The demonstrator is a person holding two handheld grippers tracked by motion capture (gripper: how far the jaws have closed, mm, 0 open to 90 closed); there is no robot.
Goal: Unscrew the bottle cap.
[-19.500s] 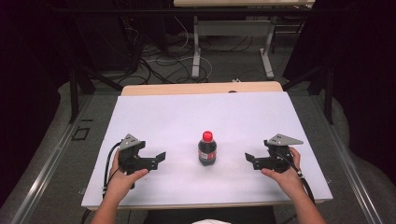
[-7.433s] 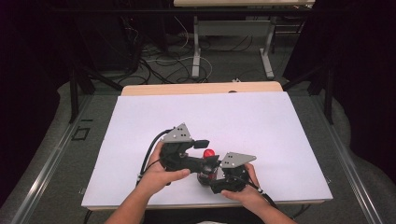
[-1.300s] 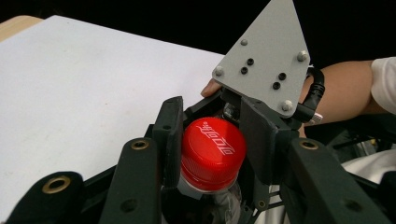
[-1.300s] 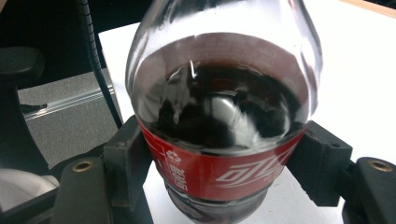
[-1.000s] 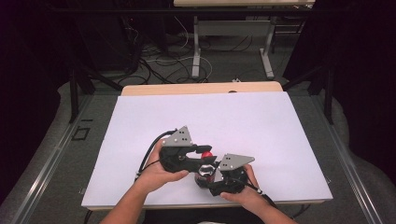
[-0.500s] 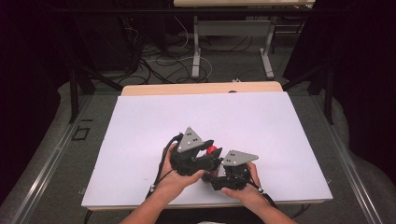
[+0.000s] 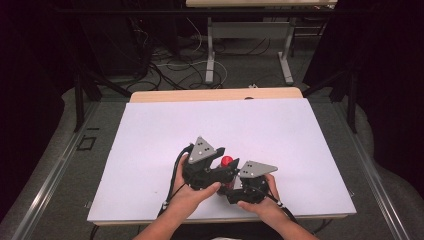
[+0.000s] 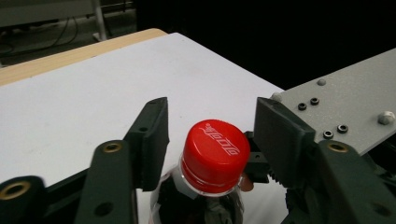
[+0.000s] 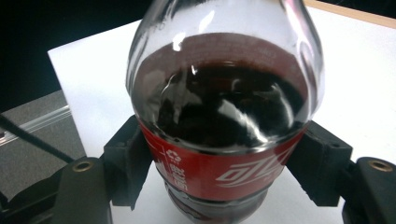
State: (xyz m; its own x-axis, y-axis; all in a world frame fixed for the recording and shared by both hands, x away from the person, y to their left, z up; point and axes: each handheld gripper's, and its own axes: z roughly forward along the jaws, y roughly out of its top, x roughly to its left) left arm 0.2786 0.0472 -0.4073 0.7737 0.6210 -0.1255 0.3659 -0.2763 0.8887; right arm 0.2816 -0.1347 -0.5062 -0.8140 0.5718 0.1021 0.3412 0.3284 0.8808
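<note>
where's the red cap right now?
On the bottle near the table's front middle; in the left gripper view the red cap sits between the left gripper's jaws, which have just been opening.

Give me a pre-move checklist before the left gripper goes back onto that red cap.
1. Right gripper clamped on the cola bottle at its red label: ok.
2. Left gripper centred on the red cap, one jaw on each side: ok.
3. Left pads pressing the cap: not ok; the jaws have just been opening and gaps show on both sides.
4. Cap seated on the neck: ok, though whether it is loosened, cannot tell.
5. Bottle upright on the white table: ok.
</note>
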